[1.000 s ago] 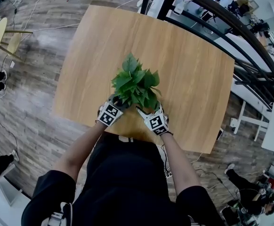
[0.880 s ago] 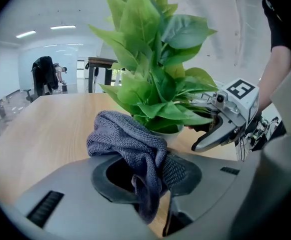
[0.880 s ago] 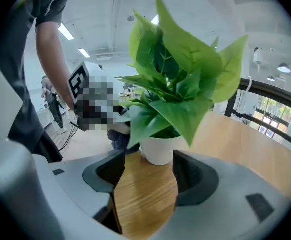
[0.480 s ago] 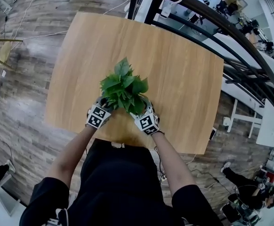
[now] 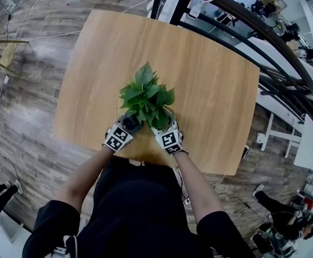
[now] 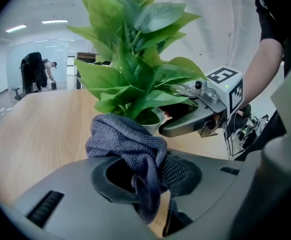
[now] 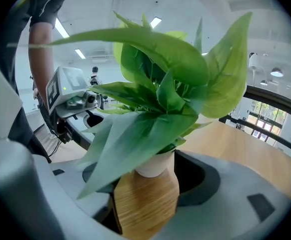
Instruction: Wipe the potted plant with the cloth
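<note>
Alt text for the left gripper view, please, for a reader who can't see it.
The left gripper holds a bunched grey cloth between its jaws, right beside a leafy green potted plant on a wooden table. From the right, the right gripper reaches in to the plant's white pot.

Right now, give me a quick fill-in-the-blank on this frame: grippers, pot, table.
1. The left gripper is shut on a grey ____.
2. The pot between the jaws of the right gripper is ____ in colour.
3. The pot stands on a ____ table.
Missing words: cloth; white; wooden.
</note>
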Demonstrator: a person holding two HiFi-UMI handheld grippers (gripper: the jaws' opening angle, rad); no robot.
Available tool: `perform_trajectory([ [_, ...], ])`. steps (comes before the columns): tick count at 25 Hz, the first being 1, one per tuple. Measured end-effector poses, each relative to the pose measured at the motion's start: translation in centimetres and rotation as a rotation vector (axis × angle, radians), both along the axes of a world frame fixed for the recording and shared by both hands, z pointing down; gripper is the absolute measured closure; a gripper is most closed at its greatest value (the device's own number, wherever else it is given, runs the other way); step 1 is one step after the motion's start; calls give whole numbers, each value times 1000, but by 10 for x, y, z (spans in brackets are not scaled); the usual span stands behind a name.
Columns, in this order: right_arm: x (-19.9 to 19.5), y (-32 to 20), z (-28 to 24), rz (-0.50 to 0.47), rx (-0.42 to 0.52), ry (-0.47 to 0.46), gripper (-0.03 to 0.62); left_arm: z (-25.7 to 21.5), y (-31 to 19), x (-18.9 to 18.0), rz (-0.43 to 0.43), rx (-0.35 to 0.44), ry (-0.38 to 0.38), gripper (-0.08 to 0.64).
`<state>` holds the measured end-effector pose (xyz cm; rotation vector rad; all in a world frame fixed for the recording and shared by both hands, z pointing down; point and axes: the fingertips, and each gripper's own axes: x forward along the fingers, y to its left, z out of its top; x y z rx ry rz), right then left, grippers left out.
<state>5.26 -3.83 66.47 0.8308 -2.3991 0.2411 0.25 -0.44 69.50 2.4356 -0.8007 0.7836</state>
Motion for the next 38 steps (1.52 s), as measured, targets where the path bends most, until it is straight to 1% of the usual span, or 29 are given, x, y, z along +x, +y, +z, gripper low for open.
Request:
perform_trajectory([
  [4, -3, 7, 0, 1, -8, -24, 301, 1, -3, -5, -15, 4, -5, 423],
  [6, -7, 16, -1, -27, -11, -35, 301, 2, -8, -13, -34, 5, -10, 423],
  [9, -15, 32, 1, -102, -39, -52, 301, 1, -17, -26, -74, 5, -12, 423],
  [11, -14, 35, 8, -125, -63, -37, 301, 0, -21, -31, -92, 5, -8, 423],
  [13, -7, 24, 9, -94, -47, -13, 301, -1, -25, -34, -104, 3, -3, 423],
  [16, 4, 0, 1, -34, 6, 11, 301, 0, -28, -33, -106, 3, -10, 423],
  [18, 2, -7, -3, -50, 17, 18, 299, 2, -28, -32, -99, -1, -18, 423],
  [21, -10, -6, -3, -88, 9, 13, 299, 5, -27, -30, -91, -6, -30, 423],
  [25, -13, -7, -2, -39, 2, -5, 301, 2, -22, -26, -91, -18, -15, 423],
  [29, -14, -7, -3, -1, 5, -18, 301, -1, -6, -11, -57, -24, 8, 423],
  [34, -16, -4, -2, 12, 9, -24, 301, -2, 9, 3, -44, -41, 38, 423],
  [38, -17, 0, -1, -2, -2, -41, 301, 0, 4, -1, -69, -56, 46, 423],
])
